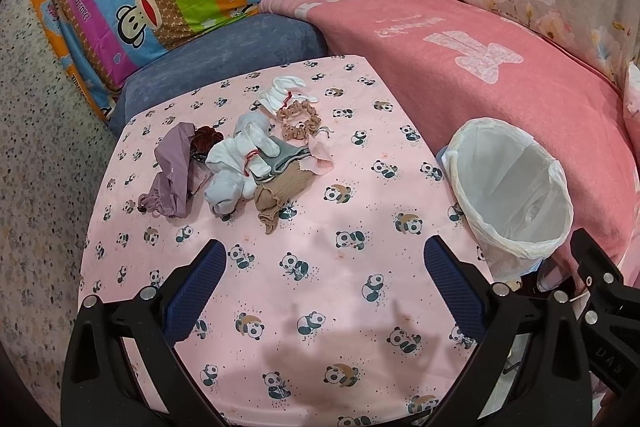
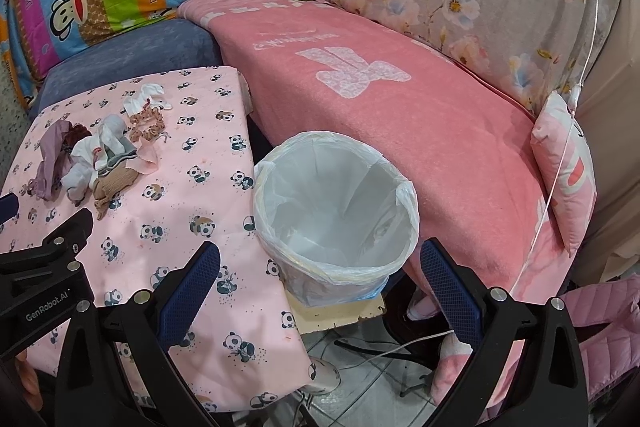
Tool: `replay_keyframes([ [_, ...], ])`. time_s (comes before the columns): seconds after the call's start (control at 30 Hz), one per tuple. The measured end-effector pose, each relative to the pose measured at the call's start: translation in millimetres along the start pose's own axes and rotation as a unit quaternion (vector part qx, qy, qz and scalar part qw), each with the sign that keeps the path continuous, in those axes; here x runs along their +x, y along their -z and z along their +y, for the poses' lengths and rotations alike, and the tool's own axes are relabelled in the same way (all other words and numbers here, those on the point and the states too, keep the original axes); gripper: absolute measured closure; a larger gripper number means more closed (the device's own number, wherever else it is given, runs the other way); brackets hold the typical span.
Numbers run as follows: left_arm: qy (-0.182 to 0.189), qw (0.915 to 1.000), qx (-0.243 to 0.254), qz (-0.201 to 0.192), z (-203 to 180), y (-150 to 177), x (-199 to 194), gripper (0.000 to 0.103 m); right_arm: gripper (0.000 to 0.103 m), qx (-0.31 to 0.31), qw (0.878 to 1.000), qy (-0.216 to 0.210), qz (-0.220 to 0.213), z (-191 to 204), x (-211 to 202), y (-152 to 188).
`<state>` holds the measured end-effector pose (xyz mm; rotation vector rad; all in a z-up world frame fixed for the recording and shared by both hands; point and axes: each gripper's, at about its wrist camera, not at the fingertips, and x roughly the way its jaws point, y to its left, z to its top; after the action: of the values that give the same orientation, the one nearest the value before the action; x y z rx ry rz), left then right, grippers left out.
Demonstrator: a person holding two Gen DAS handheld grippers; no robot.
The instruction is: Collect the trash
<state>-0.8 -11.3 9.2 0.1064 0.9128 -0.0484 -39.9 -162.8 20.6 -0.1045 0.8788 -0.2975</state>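
Far to the left of the left gripper [image 1: 324,267] and ahead of it, a heap of small cloth things lies on the table [image 1: 320,307] with the panda cover: a purple pouch [image 1: 174,167], white socks [image 1: 236,163], a beige stocking [image 1: 276,199], a tan hair tie [image 1: 300,119] and a thin pink cloth [image 1: 322,161]. They touch and overlap one another, so it is hard to say where one ends. This heap is probably the trash to collect.

The left gripper hangs above the bare cover, short of the heap, its fingers spread wide and holding nothing. I judge it is placed so in order to reach forward for the first piece.

To its right stands the bin [image 2: 336,211] with a white bag inside, just beside the table edge, between the table and the pink sofa [image 2: 400,115]. The bin looks empty. The right gripper [image 2: 320,283] hovers directly before the bin, also spread wide and empty.
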Motion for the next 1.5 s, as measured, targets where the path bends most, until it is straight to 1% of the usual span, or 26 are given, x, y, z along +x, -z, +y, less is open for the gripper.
replay_keyframes([
  [0.23, 0.005, 0.9999, 0.005, -0.013, 4, -1, -1, 0.008, 0.005, 0.008, 1.000, 0.006, -0.004, 1, -2, -2],
  [0.47, 0.021, 0.9995, 0.011, -0.022, 10, -4, 3, 0.008, 0.005, 0.012, 1.000, 0.009, -0.007, 7, 0, -6],
  [0.67, 0.029, 0.9991, 0.001, -0.031, 22, -8, 9, 0.008, 0.005, 0.011, 1.000, 0.002, -0.011, 19, 4, -9],
  [0.77, 0.028, 0.9990, -0.003, -0.036, 32, -13, 14, 0.008, 0.005, 0.012, 1.000, -0.008, -0.016, 29, 8, -12],
  [0.87, 0.014, 0.9990, 0.001, -0.043, 45, -17, 21, 0.008, 0.005, 0.010, 1.000, -0.015, -0.023, 41, 12, -16],
  [1.07, 0.019, 0.9990, -0.020, -0.034, 91, -27, 46, 0.008, 0.005, 0.009, 0.999, -0.041, -0.031, 71, 23, -27],
  [1.17, 0.000, 0.9988, -0.033, -0.035, 115, -31, 60, 0.008, 0.005, 0.002, 0.998, -0.053, -0.038, 91, 28, -32],
  [1.23, -0.008, 0.9981, -0.052, -0.033, 137, -34, 73, 0.008, 0.005, -0.002, 0.997, -0.064, -0.041, 105, 33, -36],
  [1.37, 0.000, 0.9964, -0.084, -0.013, 170, -36, 97, 0.008, 0.005, -0.006, 0.995, -0.090, -0.037, 134, 46, -41],
  [1.43, 0.008, 0.9959, -0.090, -0.005, 182, -38, 107, 0.008, 0.005, -0.007, 0.994, -0.104, -0.034, 147, 54, -43],
  [1.5, 0.006, 0.9962, -0.087, 0.000, 190, -39, 116, 0.008, 0.005, -0.008, 0.993, -0.118, -0.027, 163, 62, -44],
])
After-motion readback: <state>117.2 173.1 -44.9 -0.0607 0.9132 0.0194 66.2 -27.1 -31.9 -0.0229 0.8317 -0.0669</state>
